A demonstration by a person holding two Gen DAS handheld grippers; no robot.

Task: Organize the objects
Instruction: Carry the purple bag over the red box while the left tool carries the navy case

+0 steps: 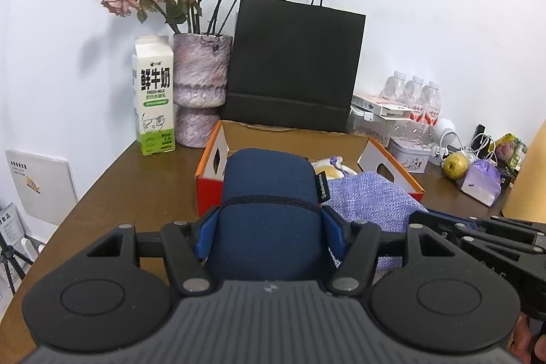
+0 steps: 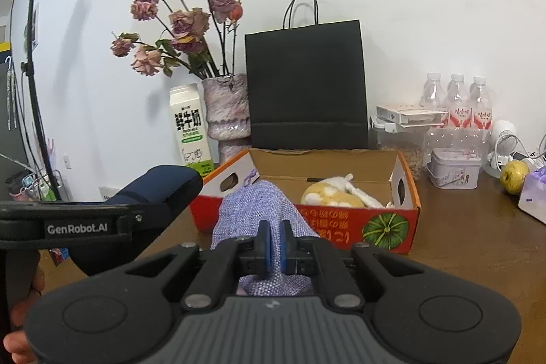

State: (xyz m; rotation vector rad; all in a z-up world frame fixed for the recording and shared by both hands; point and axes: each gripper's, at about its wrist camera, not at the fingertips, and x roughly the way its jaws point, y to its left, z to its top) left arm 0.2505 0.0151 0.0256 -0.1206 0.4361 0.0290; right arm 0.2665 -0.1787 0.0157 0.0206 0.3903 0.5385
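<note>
The left claw (image 1: 269, 220) is clamping a navy fabric zip case (image 1: 268, 193) and the right claw (image 2: 275, 244) is pinching a lilac woven pouch (image 2: 259, 210), so both should be lifting clear of the orange cardboard box's (image 2: 407, 179) rim before lowering inside.

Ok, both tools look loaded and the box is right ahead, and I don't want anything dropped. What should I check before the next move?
1. Left tool gripping the blue case: ok, pads press both its sides.
2. Right tool pinching the purple bag: ok, shut on the fabric.
3. Box open on top: ok.
4. Free room in the box: ok, the plush toy fills only part of it.
5. Tools clear of each other: cannot tell, they are side by side and close.
6. How much of the bag hangs loose: cannot tell, part is hidden.
</note>
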